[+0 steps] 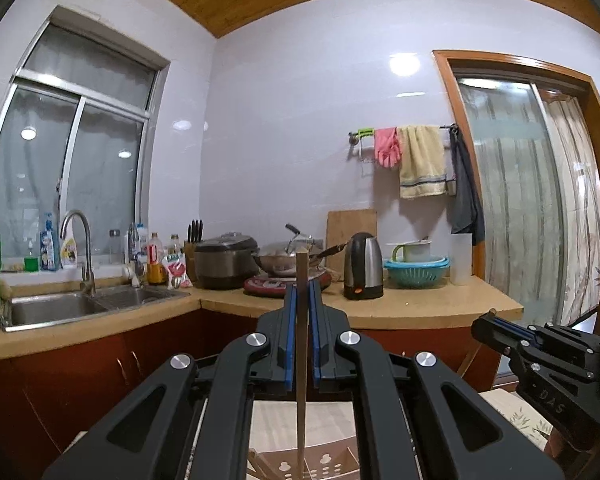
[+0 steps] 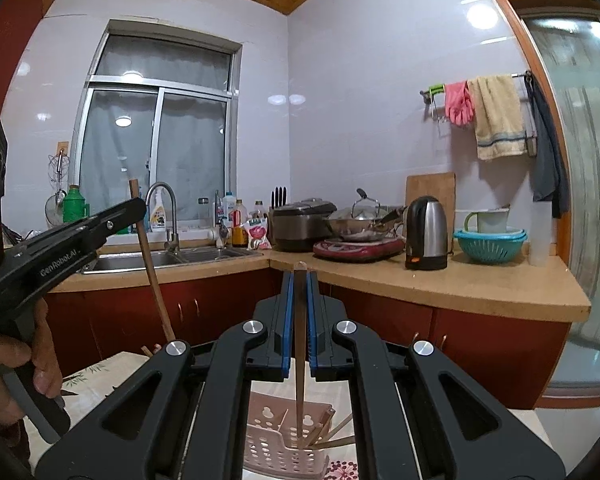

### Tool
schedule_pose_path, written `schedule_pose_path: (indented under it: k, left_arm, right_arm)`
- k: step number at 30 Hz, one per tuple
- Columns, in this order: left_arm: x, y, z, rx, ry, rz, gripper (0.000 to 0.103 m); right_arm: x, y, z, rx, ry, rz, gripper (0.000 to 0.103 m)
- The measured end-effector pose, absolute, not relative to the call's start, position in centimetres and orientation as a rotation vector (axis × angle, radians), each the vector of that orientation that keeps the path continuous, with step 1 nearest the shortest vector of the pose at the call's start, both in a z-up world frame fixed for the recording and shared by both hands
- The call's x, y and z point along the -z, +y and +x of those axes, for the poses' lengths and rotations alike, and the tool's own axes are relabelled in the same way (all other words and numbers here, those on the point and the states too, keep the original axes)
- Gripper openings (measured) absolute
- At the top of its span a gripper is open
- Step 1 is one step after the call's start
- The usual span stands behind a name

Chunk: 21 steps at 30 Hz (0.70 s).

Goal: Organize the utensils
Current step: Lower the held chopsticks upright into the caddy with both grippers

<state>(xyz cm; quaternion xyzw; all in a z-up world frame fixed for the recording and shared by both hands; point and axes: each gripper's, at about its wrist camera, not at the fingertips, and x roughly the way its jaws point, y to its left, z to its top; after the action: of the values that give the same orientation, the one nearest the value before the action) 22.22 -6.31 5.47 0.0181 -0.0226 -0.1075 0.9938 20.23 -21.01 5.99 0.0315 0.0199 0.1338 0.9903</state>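
Observation:
My left gripper [image 1: 302,286] is shut on a brown wooden chopstick [image 1: 301,360] that stands upright between its blue pads; its lower end hangs over a pink perforated utensil basket [image 1: 324,462]. My right gripper [image 2: 299,276] is shut on another wooden chopstick [image 2: 300,360], upright, its lower end reaching into the pink basket [image 2: 276,448], where several chopsticks lean. In the right wrist view the left gripper [image 2: 134,206] shows at the left with its chopstick [image 2: 152,276] slanting down. The right gripper [image 1: 496,322] shows at the right of the left wrist view.
The basket stands on a table with a patterned cloth [image 2: 96,376]. Behind is an L-shaped counter [image 1: 380,308] with a sink [image 1: 60,304], rice cooker [image 1: 226,258], wok [image 1: 288,258], kettle [image 1: 363,266] and teal colander [image 1: 416,272]. A glass door [image 1: 520,216] is at right.

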Motion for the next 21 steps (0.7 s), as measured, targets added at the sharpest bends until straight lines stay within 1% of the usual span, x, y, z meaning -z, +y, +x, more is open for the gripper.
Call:
schedule_pose_path:
  k: [10,19,20,21]
  left_arm:
    - [-2.2,-6.1,26.0,0.181,0.006,0.024,0.007]
    - [0.2,-6.3,26.8,0.189,0.088,0.034,0.007]
    - [0.4,-6.4,26.9,0.189,0.098,0.035,0.008]
    - [0.6,-6.3,27.0,0.19,0.108,0.035,0.012]
  right_arm:
    - [-3.3,-20.7,23.2,-0.275,0.09,0.063,0.007]
    - [-1.1,-20.4,24.1,-0.275,0.138,0.066,0.007]
    - [-0.9,-20.4,24.2,-0.274,0.146,0.069,0.007]
    - [-0.8,-20.5,24.3,-0.275,0.153,0.074,0.007]
